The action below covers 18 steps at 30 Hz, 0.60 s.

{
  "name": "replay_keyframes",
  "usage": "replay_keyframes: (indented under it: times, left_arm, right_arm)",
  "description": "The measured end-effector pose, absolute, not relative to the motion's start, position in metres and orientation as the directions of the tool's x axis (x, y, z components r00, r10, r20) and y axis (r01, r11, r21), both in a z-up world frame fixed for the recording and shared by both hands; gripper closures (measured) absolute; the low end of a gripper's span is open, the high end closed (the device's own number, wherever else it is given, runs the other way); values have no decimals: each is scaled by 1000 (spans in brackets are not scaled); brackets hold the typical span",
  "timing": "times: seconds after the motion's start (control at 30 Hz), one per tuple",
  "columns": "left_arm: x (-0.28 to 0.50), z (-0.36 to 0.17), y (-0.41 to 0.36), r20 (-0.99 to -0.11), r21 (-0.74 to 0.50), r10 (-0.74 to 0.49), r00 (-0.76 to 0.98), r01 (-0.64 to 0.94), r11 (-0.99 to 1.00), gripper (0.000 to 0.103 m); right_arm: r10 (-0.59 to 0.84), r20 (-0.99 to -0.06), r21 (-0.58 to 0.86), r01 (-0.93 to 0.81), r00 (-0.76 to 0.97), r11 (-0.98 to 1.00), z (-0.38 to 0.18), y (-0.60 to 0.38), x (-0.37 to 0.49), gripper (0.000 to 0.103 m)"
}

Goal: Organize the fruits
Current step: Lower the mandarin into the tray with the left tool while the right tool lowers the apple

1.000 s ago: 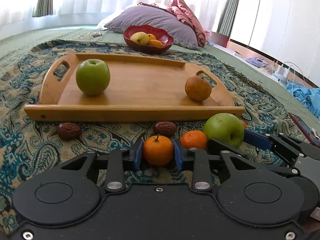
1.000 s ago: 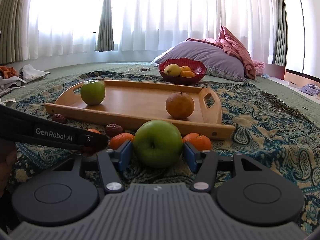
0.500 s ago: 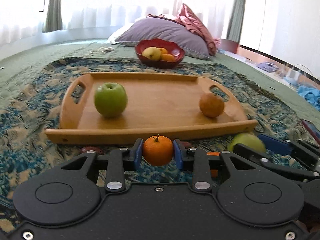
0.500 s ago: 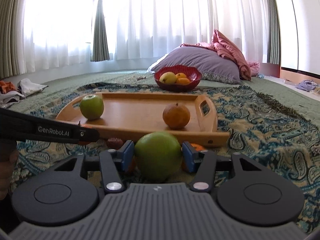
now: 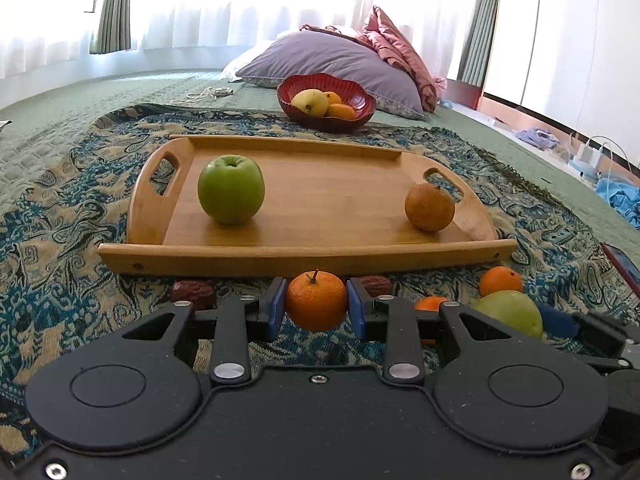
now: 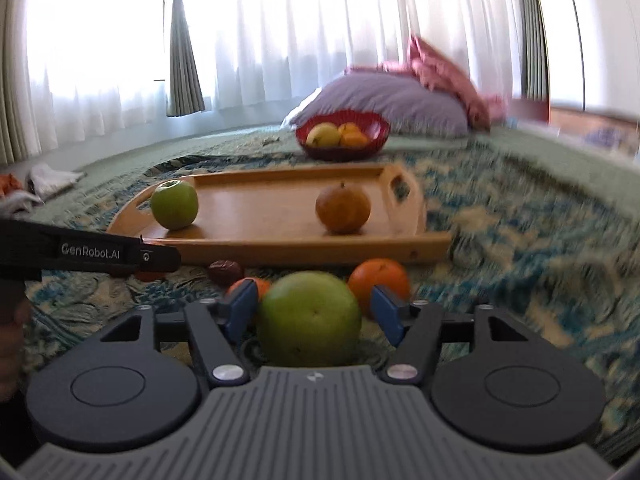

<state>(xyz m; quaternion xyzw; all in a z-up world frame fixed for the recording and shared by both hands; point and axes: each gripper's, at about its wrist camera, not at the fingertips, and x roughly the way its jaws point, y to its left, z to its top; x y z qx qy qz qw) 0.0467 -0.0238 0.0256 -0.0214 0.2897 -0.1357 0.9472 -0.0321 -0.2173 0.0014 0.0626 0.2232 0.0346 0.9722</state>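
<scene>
You are in a home bedroom. A bed with a green quilted bedspread point(image 5: 100, 96) fills the view, a patterned blue throw point(image 5: 60, 216) laid over it. A lilac pillow point(image 5: 336, 60) and a crumpled pink blanket point(image 5: 400, 48) sit at the far end. Sheer white curtains point(image 6: 320, 32) with green drapes point(image 5: 114, 8) cover the window behind. Clothes point(image 6: 48, 178) lie beside the bed.

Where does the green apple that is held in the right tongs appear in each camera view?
Left wrist view: the held green apple is at the lower right edge, beside a small orange.
Right wrist view: it is at the lower centre, between the blue pads of the right tongs.
Shared landmark: the wooden tray.
</scene>
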Motion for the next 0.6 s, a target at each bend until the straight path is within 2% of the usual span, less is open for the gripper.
replay_keyframes:
  times: [0.2, 0.33, 0.43, 0.5, 0.6]
  left_arm:
    - [44, 24, -20, -544, -123, -268, 795, 240, 963, 72]
    - [44, 22, -18, -548, -120, -263, 794, 237, 964, 72]
    - [44, 22, -16, -548, -121, -260, 795, 233, 965, 72]
    - [44, 22, -15, -548, -123, -260, 795, 231, 965, 72]
    - [45, 25, -14, -541, -121, -259, 800, 231, 966, 72]
  right_arm:
    - [152, -471, 251, -34, 869, 967, -11, -220, -26, 27]
    - [154, -468, 230, -49, 870, 972, -14, -217, -31, 28]
    - [153, -462, 218, -55, 873, 974, -14, -217, -36, 34]
    - [150, -459, 217, -53, 876, 975, -13, -218, -37, 43]
    - [149, -452, 221, -52, 879, 974, -11, -219, -37, 43]
